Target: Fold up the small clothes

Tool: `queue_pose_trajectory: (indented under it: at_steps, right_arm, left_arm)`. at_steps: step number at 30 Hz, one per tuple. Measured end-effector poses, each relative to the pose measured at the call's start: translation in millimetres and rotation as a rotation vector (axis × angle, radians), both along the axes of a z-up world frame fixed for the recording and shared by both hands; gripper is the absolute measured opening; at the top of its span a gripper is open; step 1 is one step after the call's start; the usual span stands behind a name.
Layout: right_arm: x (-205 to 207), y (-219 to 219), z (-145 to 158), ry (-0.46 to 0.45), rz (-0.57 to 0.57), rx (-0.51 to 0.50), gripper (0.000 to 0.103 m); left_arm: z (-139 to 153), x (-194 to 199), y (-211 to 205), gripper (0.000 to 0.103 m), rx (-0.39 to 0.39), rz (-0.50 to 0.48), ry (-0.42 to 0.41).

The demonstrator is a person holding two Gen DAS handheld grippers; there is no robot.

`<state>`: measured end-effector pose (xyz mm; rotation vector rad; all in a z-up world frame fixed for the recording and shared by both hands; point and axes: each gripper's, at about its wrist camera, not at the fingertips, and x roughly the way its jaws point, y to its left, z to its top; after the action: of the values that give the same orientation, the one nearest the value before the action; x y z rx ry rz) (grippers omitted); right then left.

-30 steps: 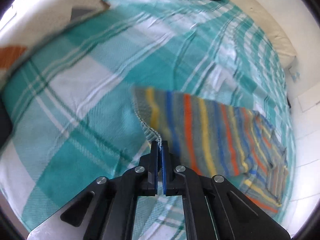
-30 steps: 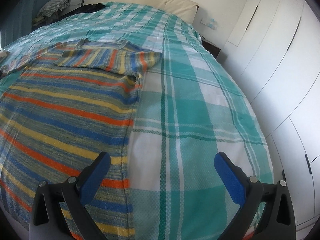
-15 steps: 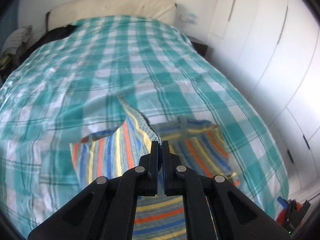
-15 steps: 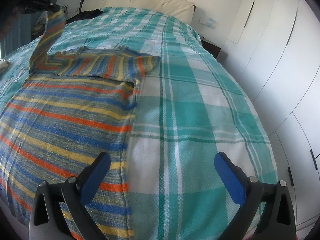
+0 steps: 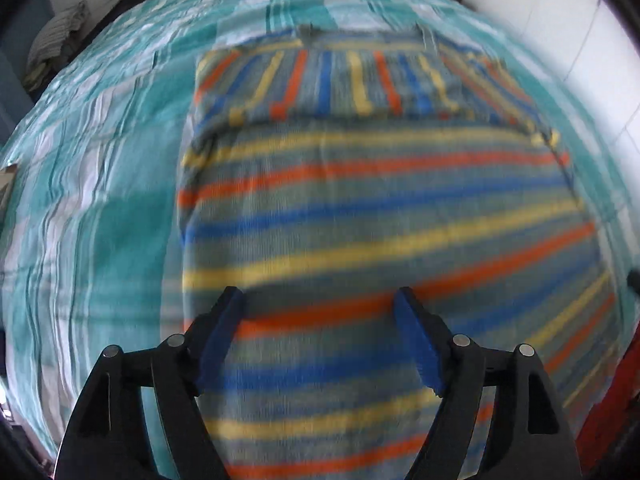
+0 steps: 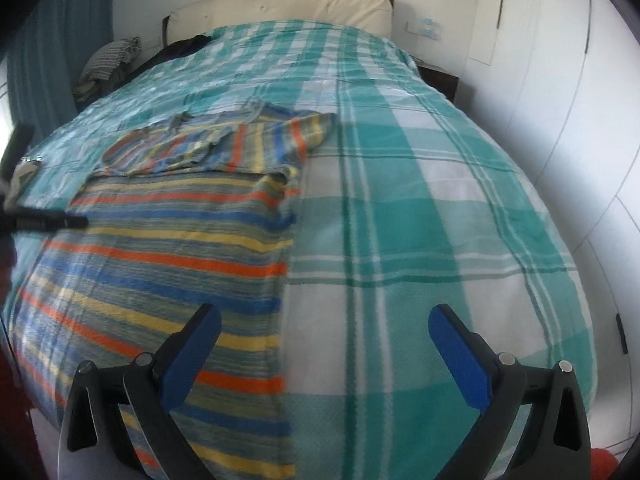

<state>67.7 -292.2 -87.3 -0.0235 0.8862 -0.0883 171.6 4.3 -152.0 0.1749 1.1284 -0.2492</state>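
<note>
- Lying flat on the teal-and-white checked bedspread [image 6: 420,208] is a striped shirt [image 6: 168,256], banded in grey, orange, blue and yellow.
- Both sleeves are seen folded inward across the upper part of the shirt [image 5: 360,200], so that their stripes run crosswise to the body stripes.
- The left gripper [image 5: 318,304] is held over the lower part of the shirt; its blue-padded fingers are spread apart and nothing is gripped between them.
- The left wrist view is blurred, so whether the fingertips touch the cloth cannot be told.
- The right gripper [image 6: 324,320] is held near the foot of the bed with its fingers widely parted and nothing between them.
- The shirt's right edge is seen between the right gripper's fingers: the left pad [image 6: 192,350] stands over the striped cloth, the other over the bare bedspread.
- A cream headboard [image 6: 280,4] is seen at the far end of the bed.
- White cupboard doors [image 6: 560,80] are seen along the right side.
- A pile of dark and striped clothing [image 6: 108,64] is seen beside the bed's far left corner.
</note>
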Motion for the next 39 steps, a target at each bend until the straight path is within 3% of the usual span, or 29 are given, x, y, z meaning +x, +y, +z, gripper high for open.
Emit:
queue_pose_trajectory:
  at_steps: [3, 8, 11, 12, 14, 16, 39]
  right_arm:
    - [-3, 31, 0, 0.022, 0.09, 0.041, 0.102]
    - [8, 85, -5, 0.001, 0.153, 0.006, 0.102]
    - [21, 105, -24, 0.002, 0.138, 0.004, 0.102]
    - [26, 110, -39, 0.044, 0.13, -0.005, 0.102]
    - [32, 111, -69, 0.146, 0.107, 0.0, 0.103]
    - [27, 111, -71, 0.099, 0.101, -0.003, 0.103]
    - [24, 115, -74, 0.092, 0.116, -0.04, 0.103]
  left_arm:
    - [12, -43, 6, 0.083, 0.024, 0.001, -0.089]
    - [30, -61, 0, 0.1, -0.059, 0.05, -0.208]
    - [-9, -53, -5, 0.1, -0.013, 0.098, -0.101]
    - [-21, -55, -2, 0.102, -0.023, 0.11, -0.101]
    - [-22, -66, -4, 0.102, -0.016, 0.085, -0.179]
    - [-21, -66, -5, 0.102, -0.013, 0.08, -0.173]
    - [-25, -64, -7, 0.102, 0.005, 0.076, -0.174]
